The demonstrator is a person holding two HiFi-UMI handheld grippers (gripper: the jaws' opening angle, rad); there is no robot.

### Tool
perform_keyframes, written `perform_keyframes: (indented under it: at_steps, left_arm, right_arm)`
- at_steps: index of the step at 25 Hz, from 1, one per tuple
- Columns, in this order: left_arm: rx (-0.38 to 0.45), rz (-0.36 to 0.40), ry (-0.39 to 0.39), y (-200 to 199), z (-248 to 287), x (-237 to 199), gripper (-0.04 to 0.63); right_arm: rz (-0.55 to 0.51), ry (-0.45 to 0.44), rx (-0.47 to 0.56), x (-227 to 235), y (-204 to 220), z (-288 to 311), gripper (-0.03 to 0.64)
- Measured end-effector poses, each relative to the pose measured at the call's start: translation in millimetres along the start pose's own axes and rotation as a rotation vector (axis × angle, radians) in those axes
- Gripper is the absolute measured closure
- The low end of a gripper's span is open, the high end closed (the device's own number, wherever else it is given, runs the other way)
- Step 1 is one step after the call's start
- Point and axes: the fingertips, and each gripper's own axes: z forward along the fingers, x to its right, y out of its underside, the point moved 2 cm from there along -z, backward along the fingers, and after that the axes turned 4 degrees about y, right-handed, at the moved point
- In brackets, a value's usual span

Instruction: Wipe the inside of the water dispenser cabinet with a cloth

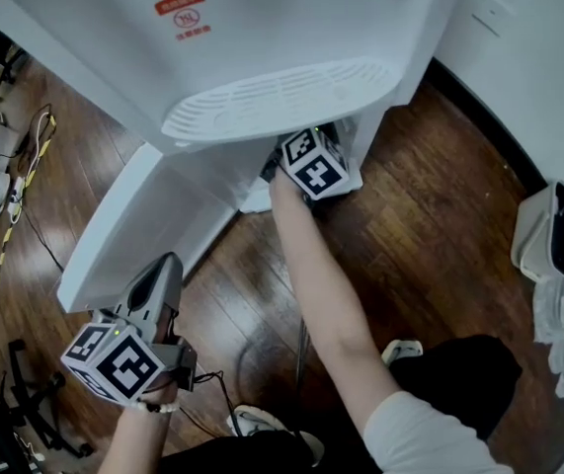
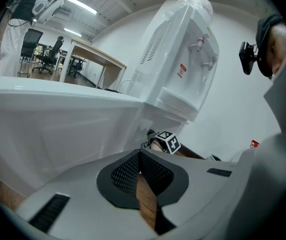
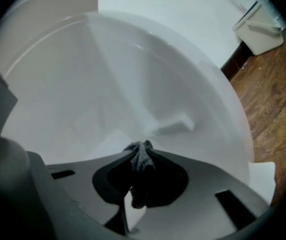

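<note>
Likely an office: desk (image 2: 97, 52), swivel chairs (image 2: 55, 50), strip ceiling lights (image 2: 82, 5), water dispenser (image 2: 183, 59).

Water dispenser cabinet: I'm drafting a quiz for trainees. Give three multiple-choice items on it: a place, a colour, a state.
1. Where is the right gripper? A in the cabinet; B on the floor; C atop the dispenser.
2. The cloth's colour? A red; B grey; C yellow.
3. The left gripper's fingers are: A shut, empty; B wide apart; C shut on the cloth.
Key: A, the cabinet's white inside surrounds it; B, its folds look grey; A, the tips meet with nothing between.
</note>
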Motion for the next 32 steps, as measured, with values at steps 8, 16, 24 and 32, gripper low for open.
perform_keyframes:
  at_steps: [8, 16, 24, 32]
  left_arm:
    - [0.026, -0.009, 0.02, -5, -17, 0, 0.609]
    - [0.036, -0.025, 0.005, -5, -26, -5, 0.609]
    - [0.033, -0.02, -0.011, -5, -26, -5, 0.609]
    - [0.018, -0.015, -0.003, -1, -23, -1, 0.609]
  right_arm:
    - [0.029, -0.208, 0.198, -57, -66, -37, 0.581]
    - [0.053, -0.203, 0.227, -56, -76, -48, 0.58]
    - [0.109, -0.01, 0.078, 6, -21, -30, 0.58]
    - [0.17, 0.124, 0.009, 63, 12, -23, 0.58]
